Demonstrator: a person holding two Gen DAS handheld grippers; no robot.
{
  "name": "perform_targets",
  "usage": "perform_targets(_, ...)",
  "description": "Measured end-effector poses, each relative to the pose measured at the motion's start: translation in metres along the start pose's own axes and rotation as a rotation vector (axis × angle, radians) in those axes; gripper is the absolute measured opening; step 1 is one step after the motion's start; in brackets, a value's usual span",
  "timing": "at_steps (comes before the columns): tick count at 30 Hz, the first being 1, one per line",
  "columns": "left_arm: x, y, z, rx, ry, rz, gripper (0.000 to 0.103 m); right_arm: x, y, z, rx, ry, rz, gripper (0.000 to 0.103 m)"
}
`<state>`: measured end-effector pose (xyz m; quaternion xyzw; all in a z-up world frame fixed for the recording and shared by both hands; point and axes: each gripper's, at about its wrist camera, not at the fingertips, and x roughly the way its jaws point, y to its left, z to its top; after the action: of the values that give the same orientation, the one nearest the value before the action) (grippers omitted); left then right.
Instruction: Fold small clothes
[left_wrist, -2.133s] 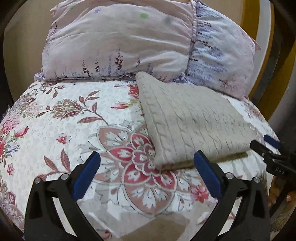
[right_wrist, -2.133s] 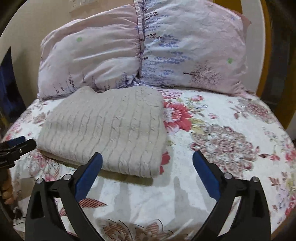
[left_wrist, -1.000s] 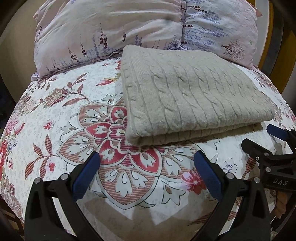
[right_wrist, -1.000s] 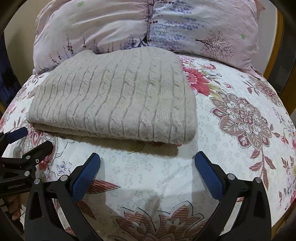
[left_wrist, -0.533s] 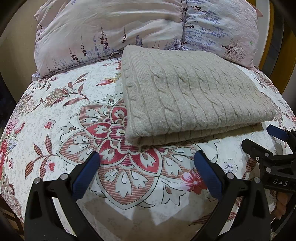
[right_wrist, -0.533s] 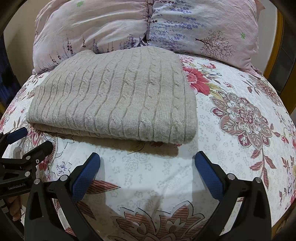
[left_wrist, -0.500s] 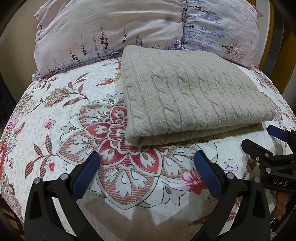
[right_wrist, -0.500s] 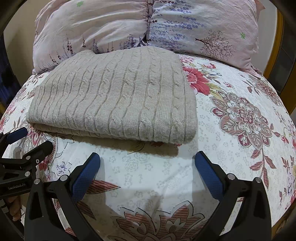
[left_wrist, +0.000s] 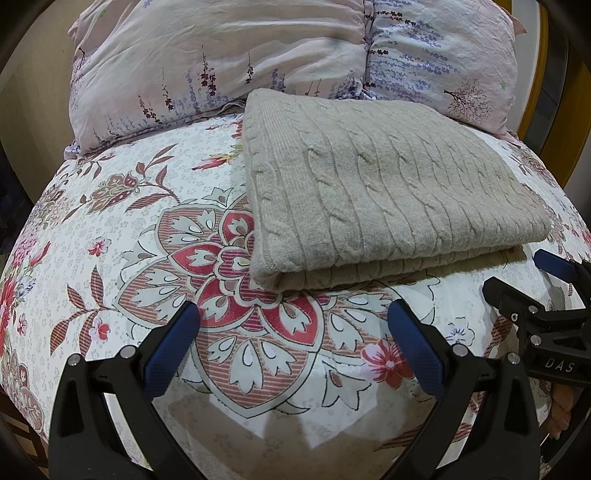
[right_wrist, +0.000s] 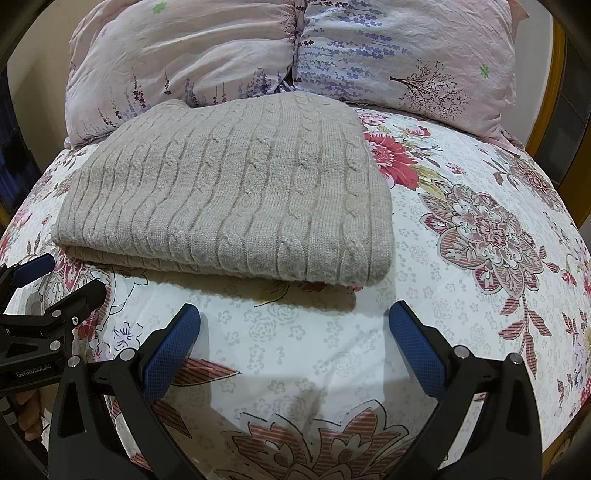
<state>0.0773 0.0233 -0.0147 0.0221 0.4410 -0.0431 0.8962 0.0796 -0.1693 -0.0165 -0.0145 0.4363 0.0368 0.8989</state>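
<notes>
Floral-printed bedsheet fills both views, with two pale pillows against its far side. Beige cable-knit sweater lies folded in a flat rectangle on the sheet, its far edge touching the pillows; it sits exactly as half a second ago, and neither camera has shifted. Left gripper hovers just short of the sweater's near fold, fingers spread wide and holding nothing. Right gripper is likewise wide apart and empty, near the fold. Each view catches the other gripper at its edge; only the right view shows the sheet's bare right half.
</notes>
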Motion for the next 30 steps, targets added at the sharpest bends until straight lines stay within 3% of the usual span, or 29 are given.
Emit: perform_targets(30,0.0019,0.0016,0.0006,-0.003,0.010,0.001,0.101,-0.0003,0.0001,0.0001,-0.002,0.000,0.001,0.102)
